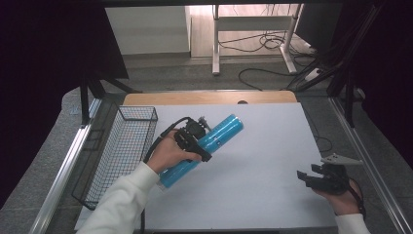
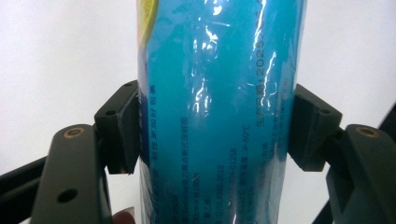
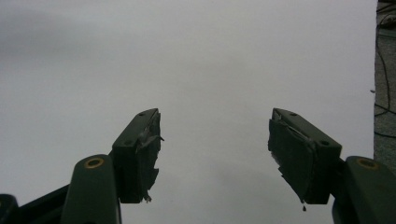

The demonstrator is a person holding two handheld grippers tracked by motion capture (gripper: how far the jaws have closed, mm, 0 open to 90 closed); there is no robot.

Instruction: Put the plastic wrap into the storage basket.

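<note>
The blue tube (image 2: 217,116) is being clamped across its middle by the left gripper (image 1: 195,141), both pads pressing its wrapper, its ends reaching out to either side. It is probably being carried to the wire basket (image 1: 114,161) just to that gripper's left; level carrying is being advised. The right gripper (image 3: 215,154) is being held wide open, empty, well apart. One tube and one basket are being counted.

I'm seeing a blue tube (image 1: 202,150) wrapped in glossy, crinkly plastic film that throws white glare. My left hand-held gripper (image 2: 215,135) shows matt black plastic with brass-coloured pins. At the left of the frame, a thin black wire basket (image 1: 124,148). The bench (image 1: 263,156) is smooth, matt and pale, with a wooden edge behind.
</note>
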